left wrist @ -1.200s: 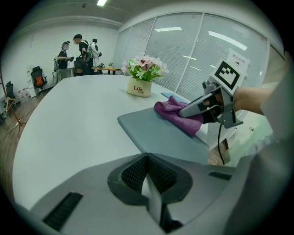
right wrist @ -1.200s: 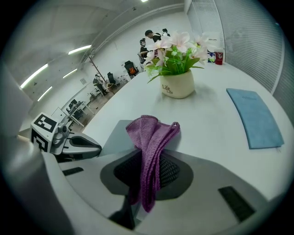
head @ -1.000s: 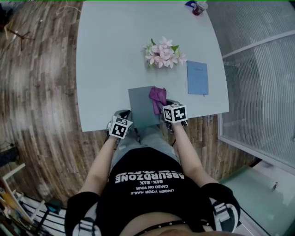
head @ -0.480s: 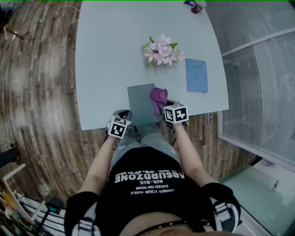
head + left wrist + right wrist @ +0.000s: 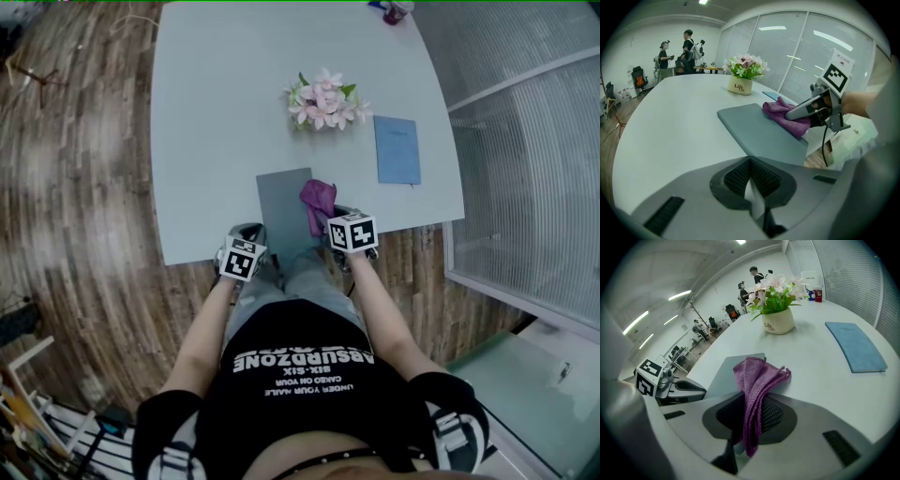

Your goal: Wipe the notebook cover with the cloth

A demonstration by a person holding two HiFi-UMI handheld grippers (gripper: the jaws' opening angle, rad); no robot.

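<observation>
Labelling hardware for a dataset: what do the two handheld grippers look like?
Both the left gripper and right gripper are grey, with black ribbed pads in the tongs and a white cube of black square markers. A black cable hangs from the right one.

We read "Life" on the cream flower pot [image 5: 778, 324], which stands far out on the counter [image 5: 815, 350]. The smaller line beneath it is illegible. The person's black shirt [image 5: 300, 380] reads "ABSURDZONE" and "SIX-SIX", inverted in the head view.
</observation>
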